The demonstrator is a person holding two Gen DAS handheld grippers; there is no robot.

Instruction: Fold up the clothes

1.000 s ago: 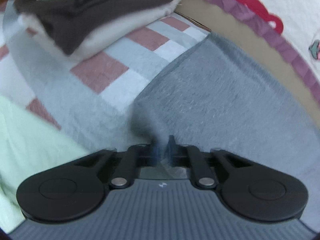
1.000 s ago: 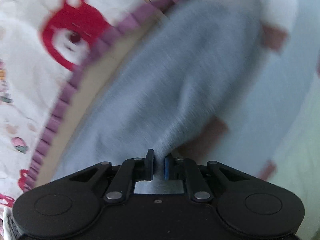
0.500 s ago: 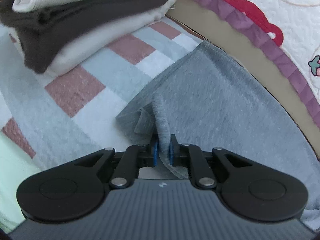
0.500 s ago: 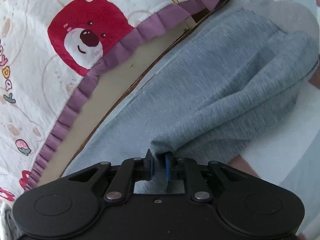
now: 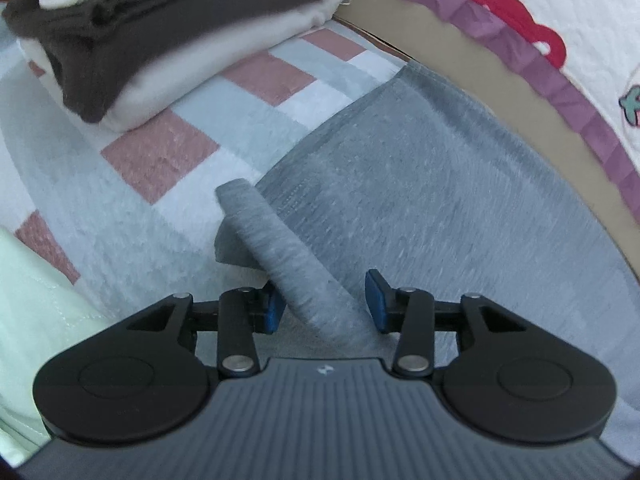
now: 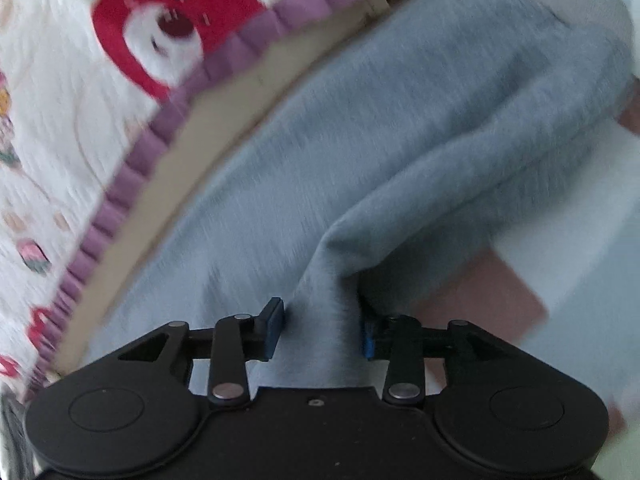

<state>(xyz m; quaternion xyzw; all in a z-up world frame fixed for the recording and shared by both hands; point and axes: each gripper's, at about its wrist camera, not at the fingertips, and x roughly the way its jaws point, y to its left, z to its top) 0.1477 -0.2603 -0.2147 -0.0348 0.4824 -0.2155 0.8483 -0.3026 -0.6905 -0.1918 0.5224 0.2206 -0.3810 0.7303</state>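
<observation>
Lying flat on the checked blanket (image 5: pixel 168 152), the grey garment (image 5: pixel 432 200) spreads out ahead of both tools, its far edge running along the tan board (image 5: pixel 460 64) under the purple-frilled bear quilt (image 5: pixel 580 20). In the left wrist view a ridge of its cloth rises from the blanket and runs back between the fingers of the left gripper (image 5: pixel 324 300); those jaws are opening, about halfway apart. The fold leans against the left blue pad (image 5: pixel 274 308) and stands clear of the right one, so nothing is pinched. Over to the right wrist view, blurred by motion: another ridge of the grey garment (image 6: pixel 400 140) funnels down into the right gripper (image 6: pixel 322 328). Its jaws are opening too, a bit past halfway, with the cloth filling most of the gap between the pads; whether it touches them I cannot tell. Further out, beyond the left tool, a stack of folded clothes (image 5: pixel 168 28) in cream and dark brown sits on the blanket, and a pale green cloth (image 5: pixel 36 300) lies at the near left edge.
</observation>
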